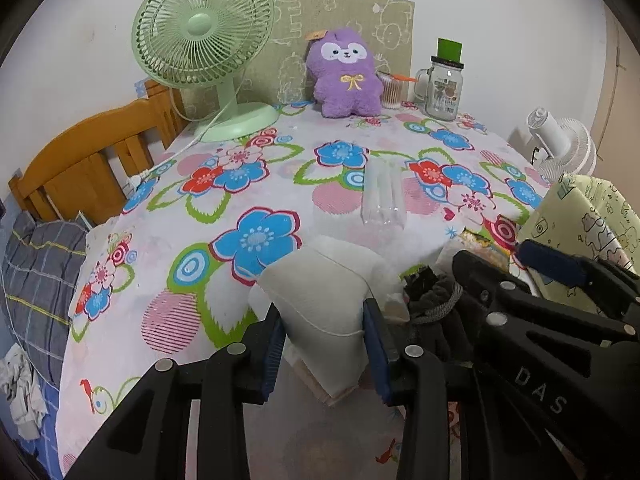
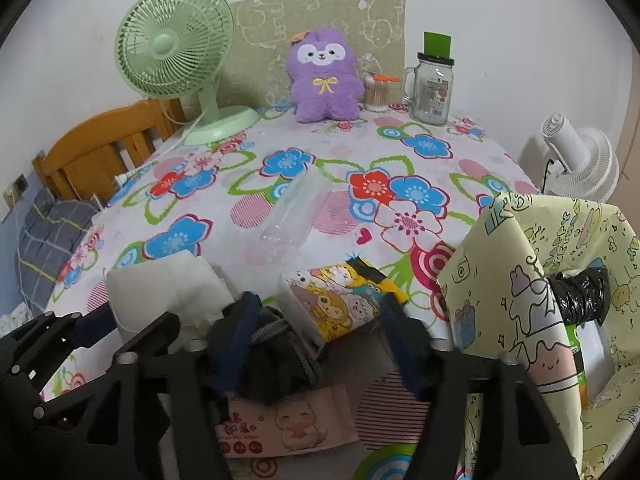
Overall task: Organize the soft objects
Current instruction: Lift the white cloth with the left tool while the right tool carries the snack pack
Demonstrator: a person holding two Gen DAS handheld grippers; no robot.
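My left gripper is shut on a white face mask at the table's near edge; the mask also shows in the right wrist view. My right gripper is open around a dark grey drawstring pouch and a cartoon tissue pack; the pouch also shows in the left wrist view. A pink wet-wipes pack lies under the pouch. A purple plush toy sits at the back of the table.
A box wrapped in yellow cartoon paper stands at the right. A clear plastic bottle lies mid-table. A green fan, a glass jar and a cotton-swab cup stand at the back. A wooden headboard is at the left.
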